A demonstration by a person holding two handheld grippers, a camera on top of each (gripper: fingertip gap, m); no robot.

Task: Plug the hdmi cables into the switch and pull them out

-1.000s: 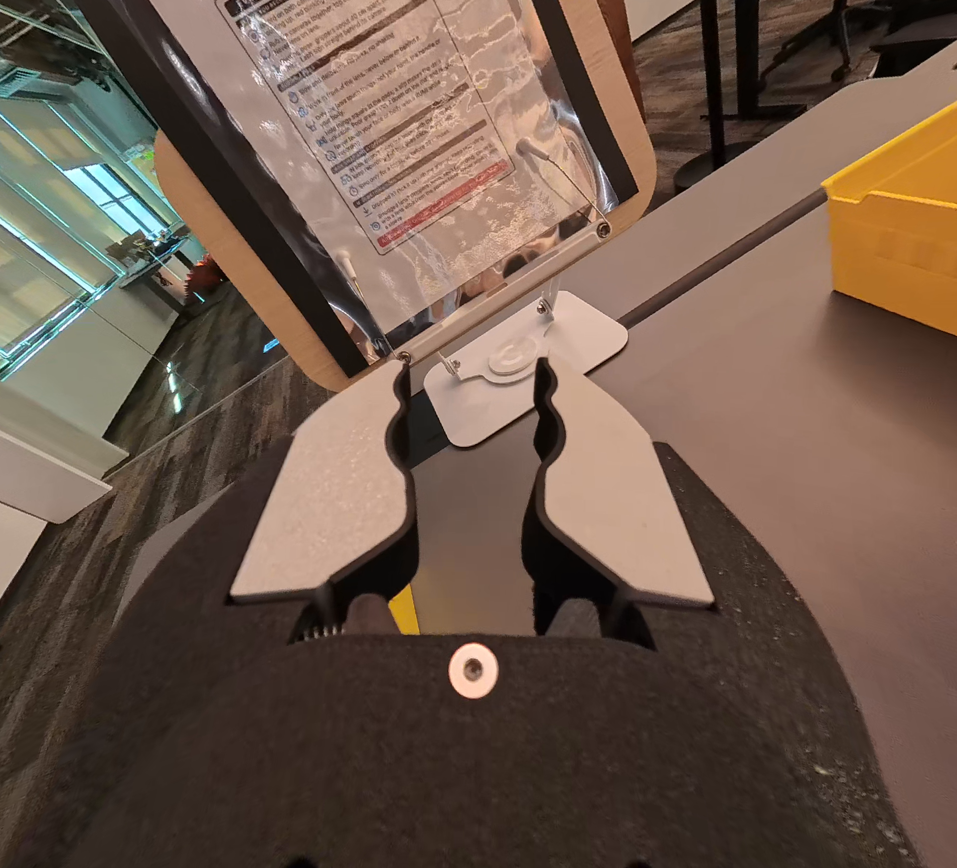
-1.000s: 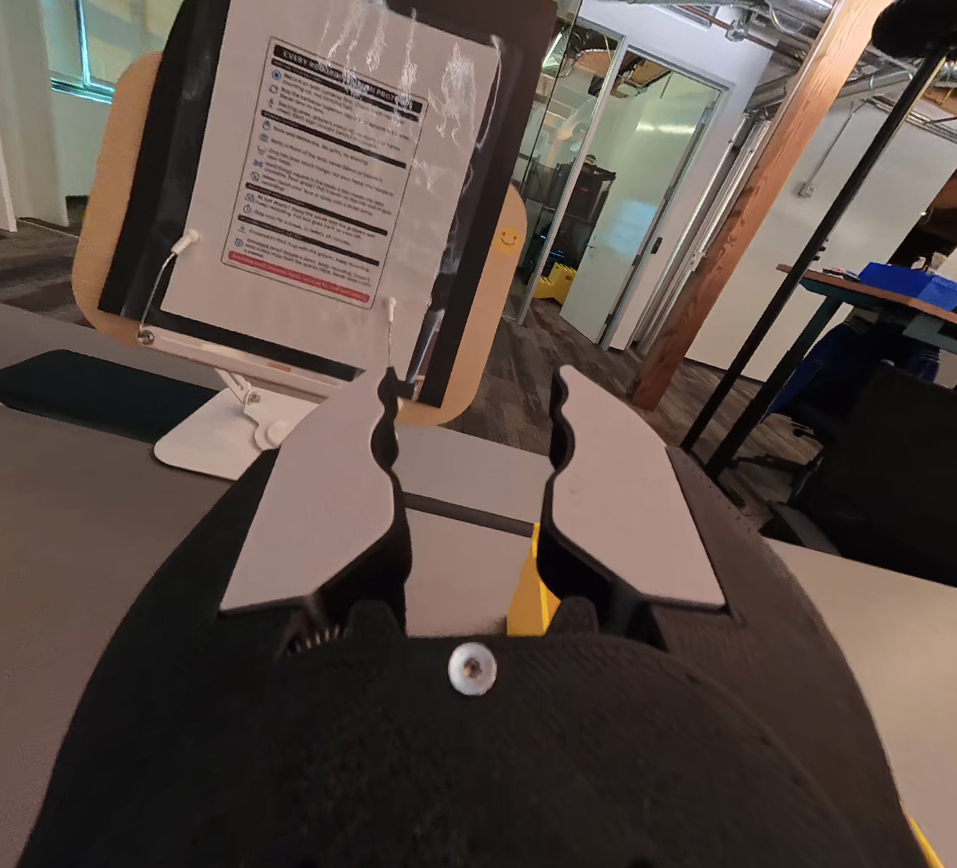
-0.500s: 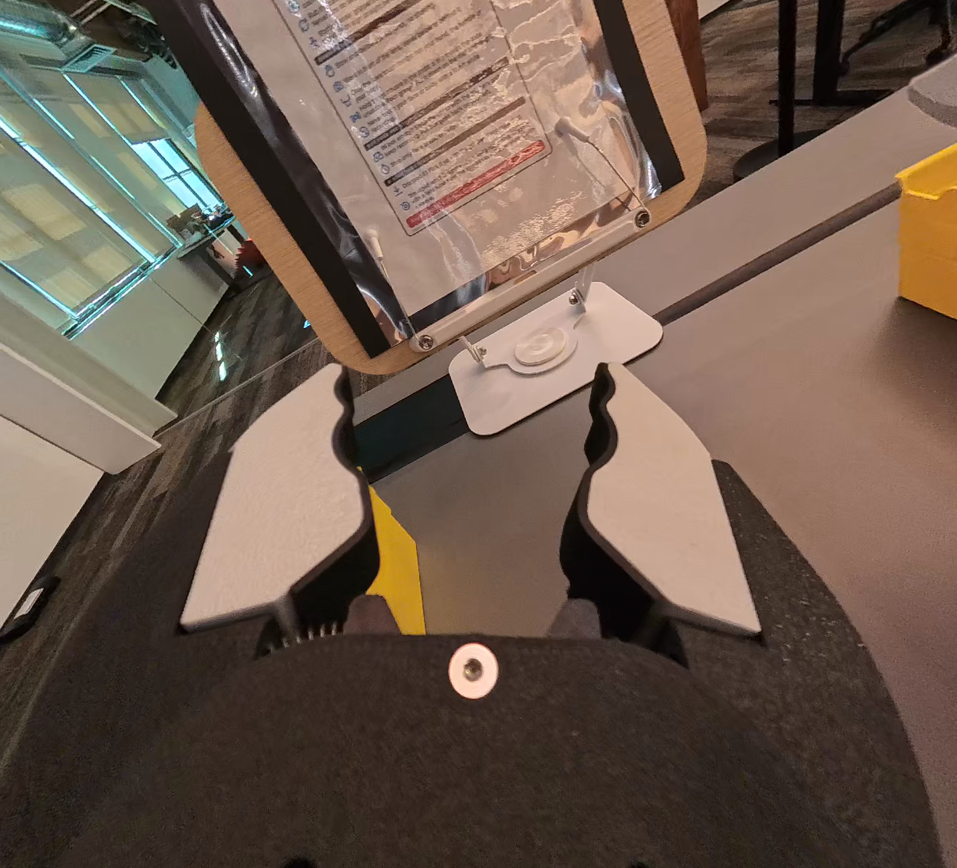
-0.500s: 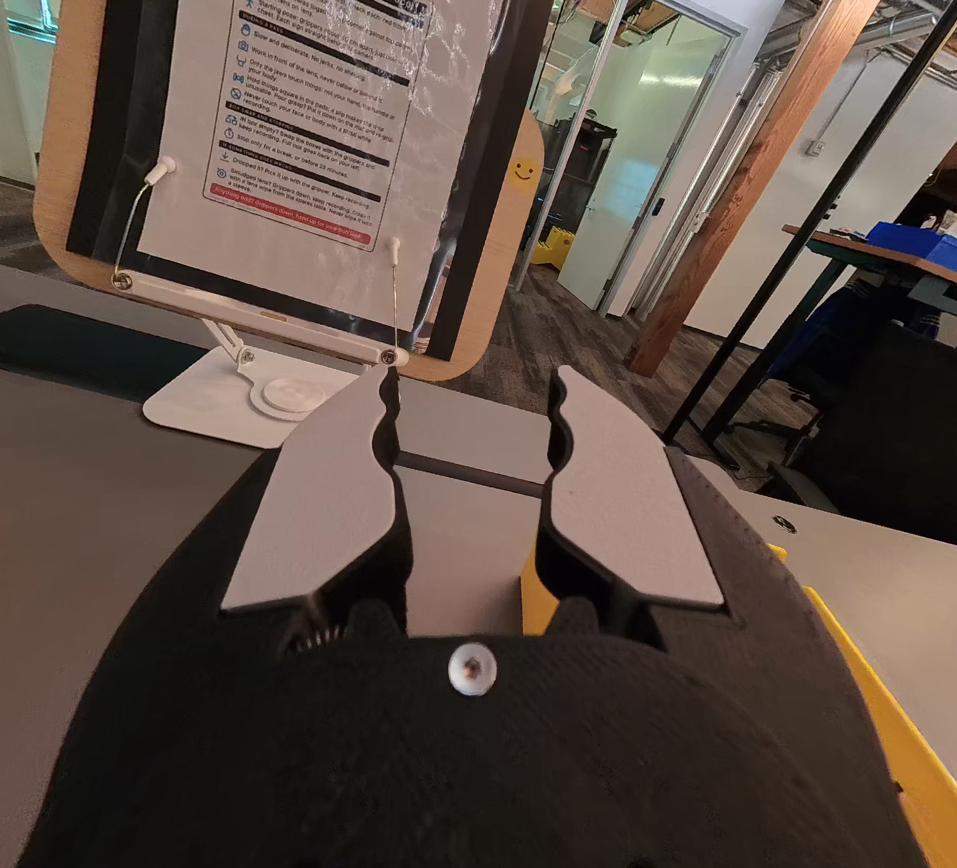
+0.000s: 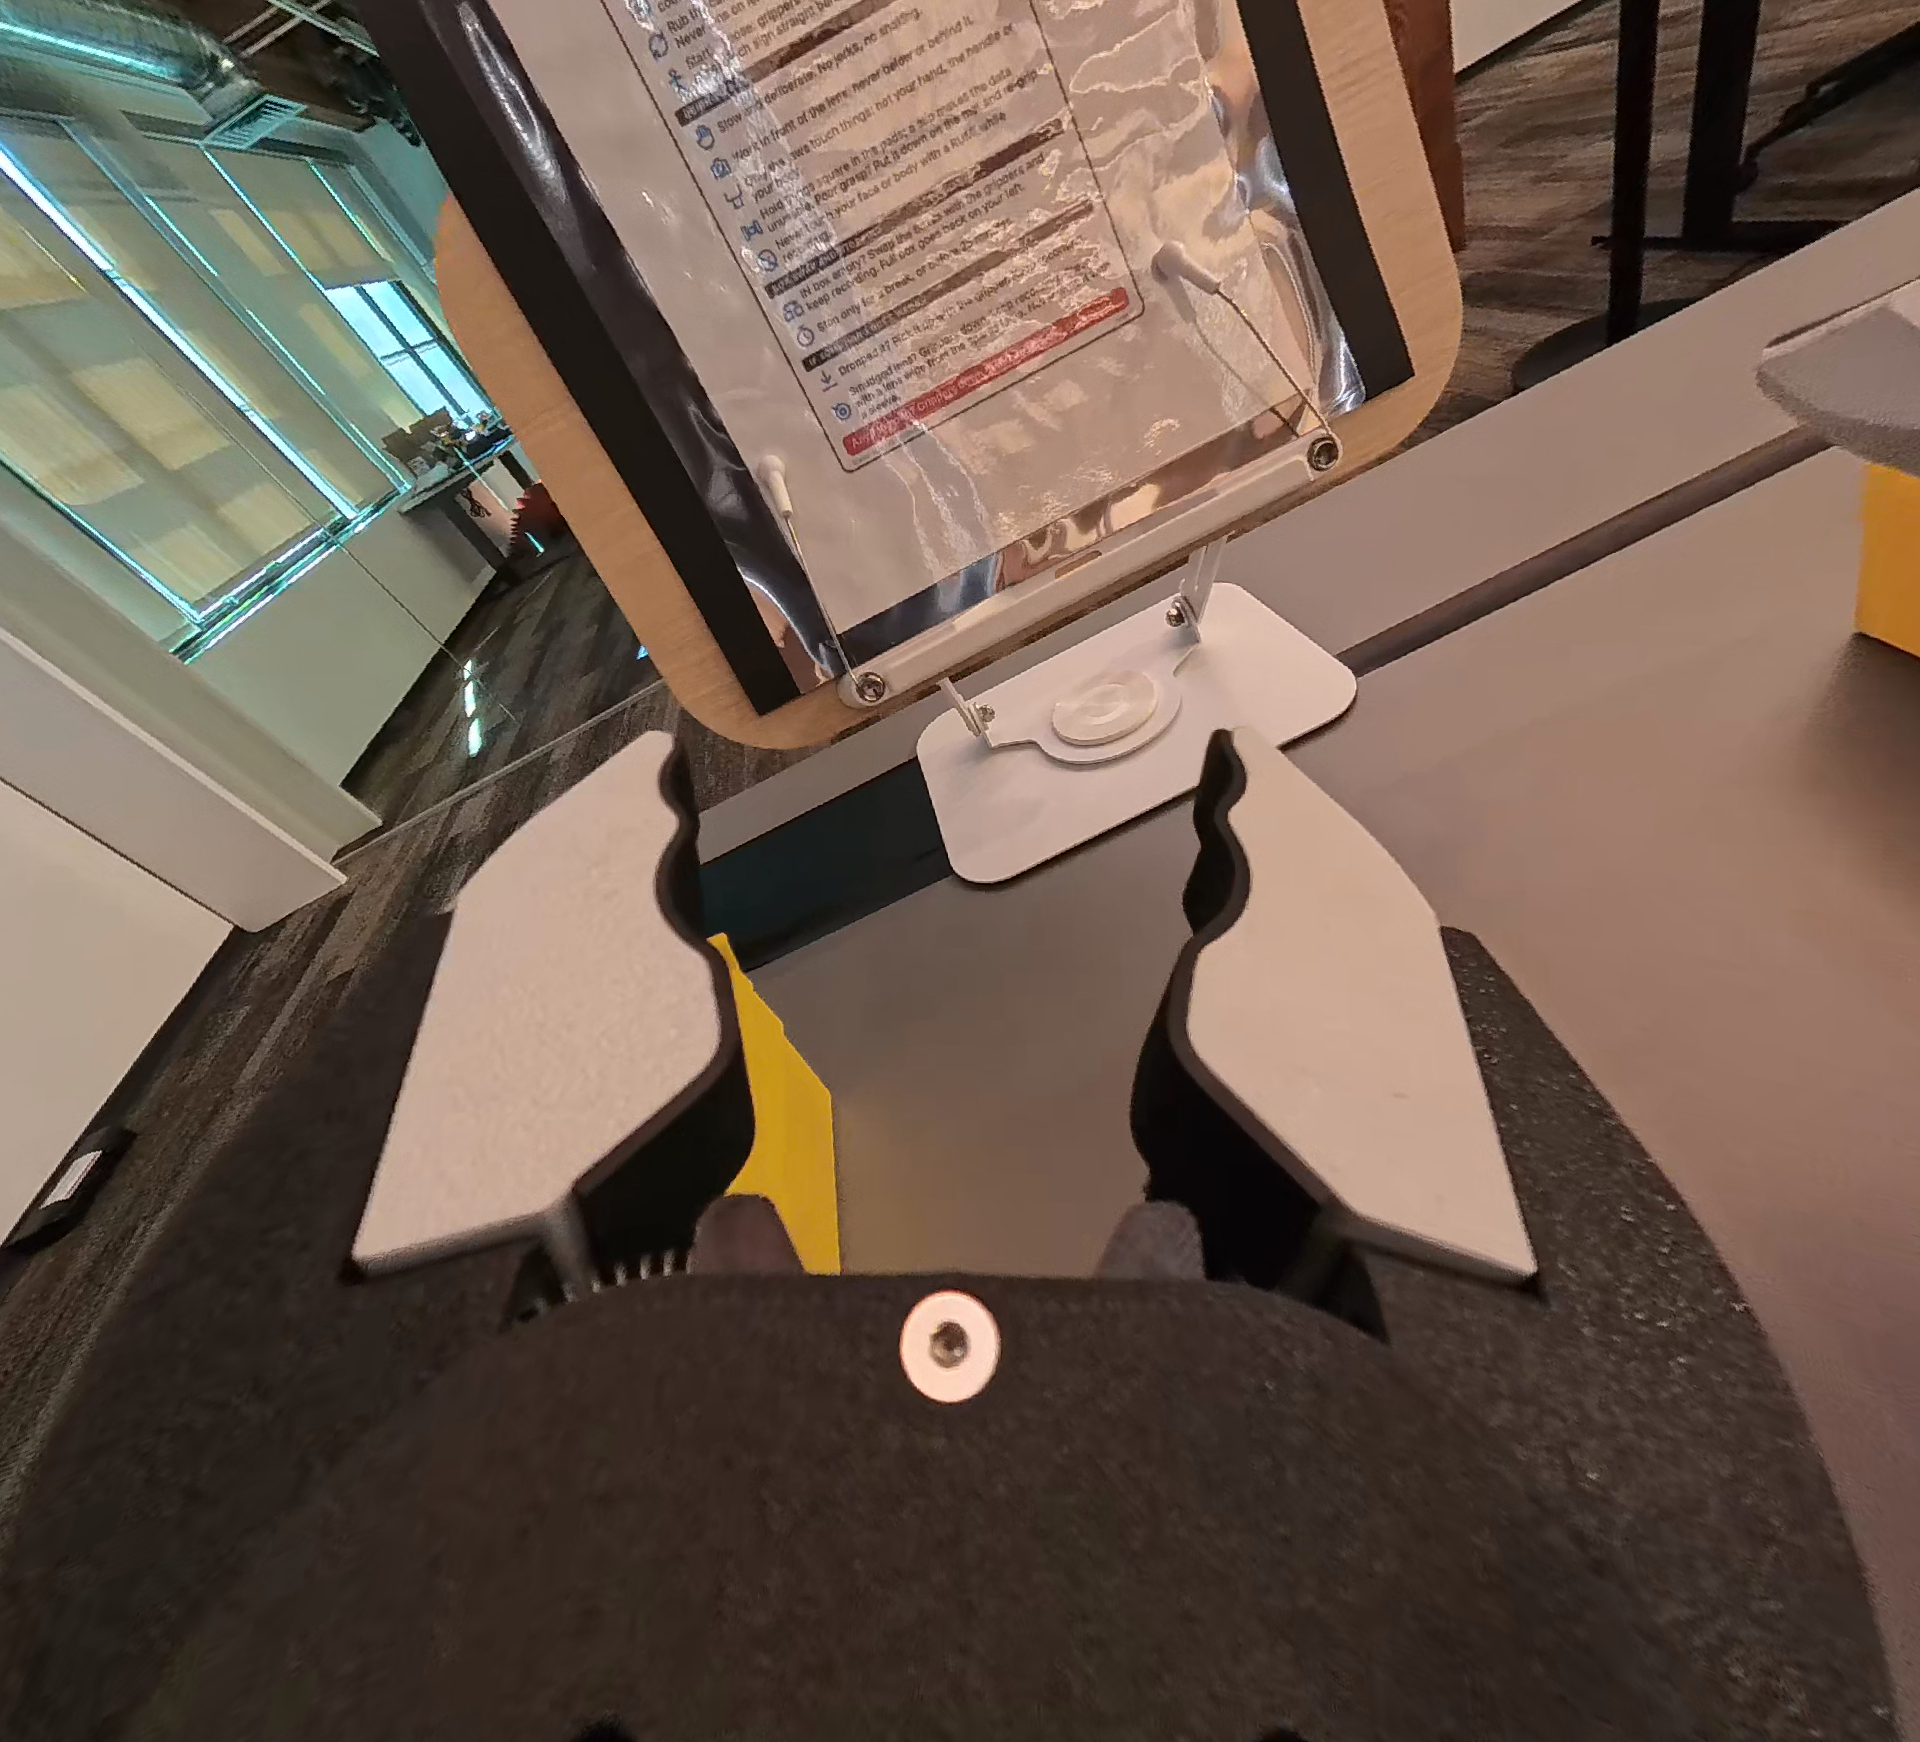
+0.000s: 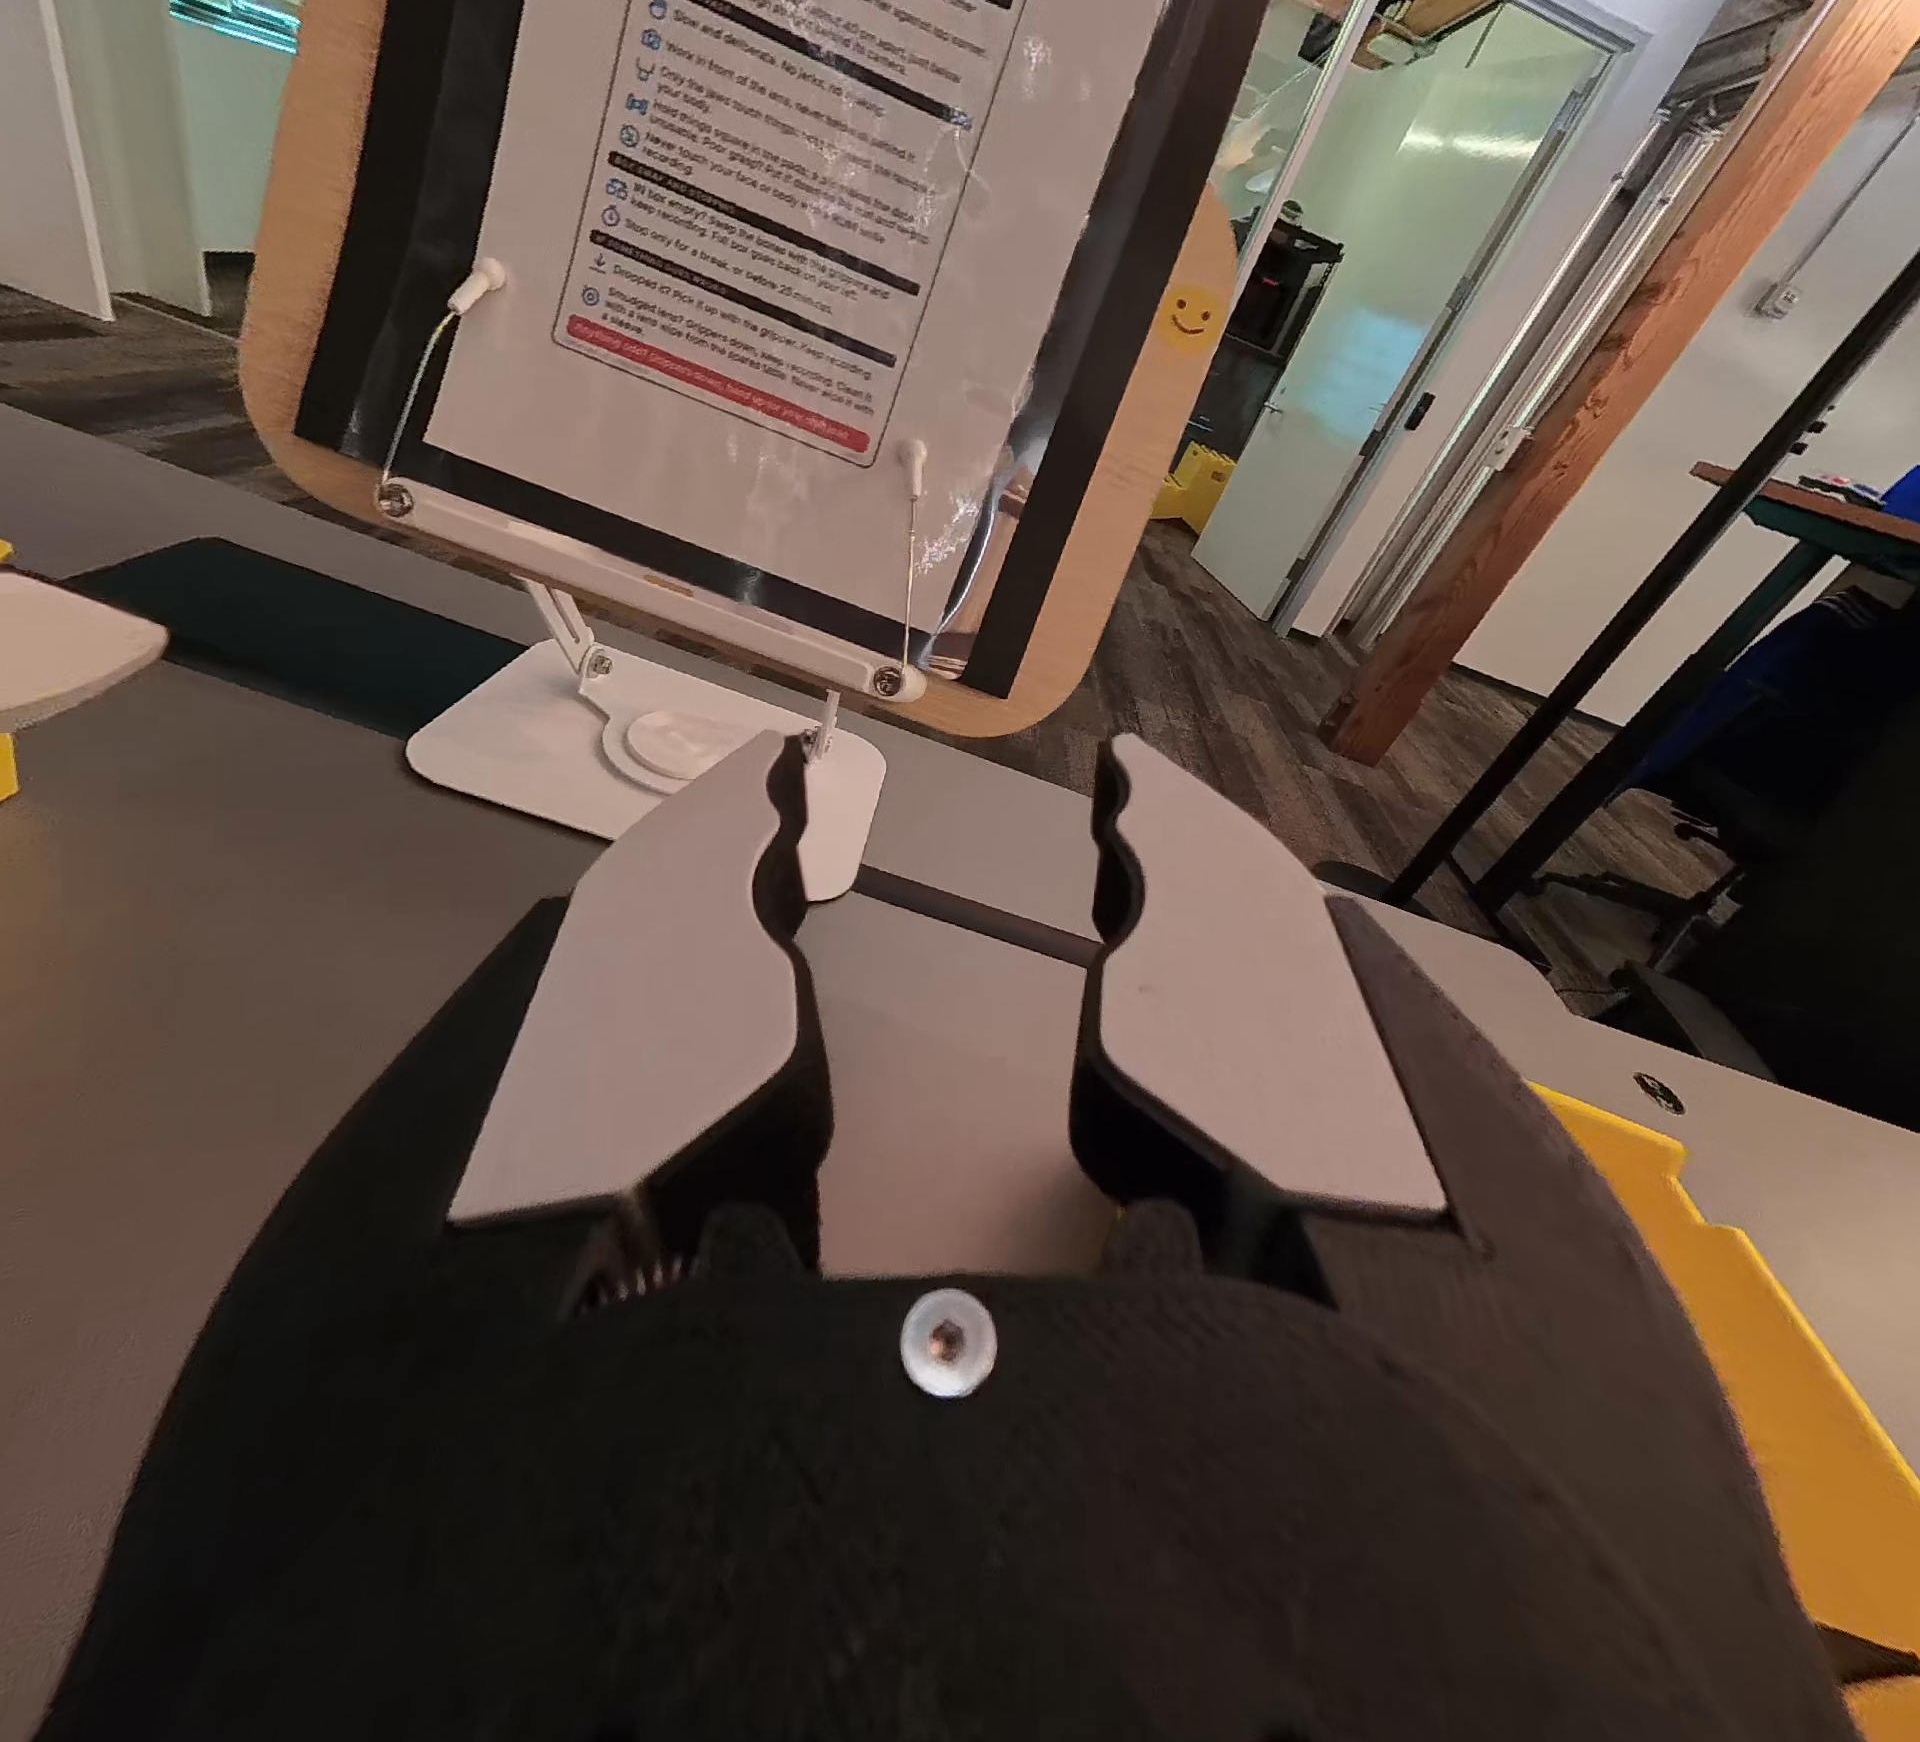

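Observation:
No HDMI cable and no switch show in either view. My left gripper (image 5: pixel 940 762) is open wide and empty above the dark grey table (image 5: pixel 1558 861), pointing at a sign stand. My right gripper (image 6: pixel 951 773) is open and empty, also above the table (image 6: pixel 260 913) and facing the same stand. A fingertip of the right gripper (image 5: pixel 1849 388) shows at the right edge of the left wrist view. A fingertip of the left gripper (image 6: pixel 62 643) shows at the left edge of the right wrist view.
A wooden board with a laminated printed sheet (image 5: pixel 935 238) stands on a white base (image 5: pixel 1132 757), also in the right wrist view (image 6: pixel 727 238). Yellow bins sit at the sides (image 5: pixel 1886 560) (image 5: pixel 790 1121) (image 6: pixel 1714 1329). A dark mat (image 6: pixel 281 612) lies by the base. Floor and chairs lie beyond.
My left gripper has opened wider. Both grippers have moved in toward the sign stand and each other; each now shows a fingertip of the other at its edge.

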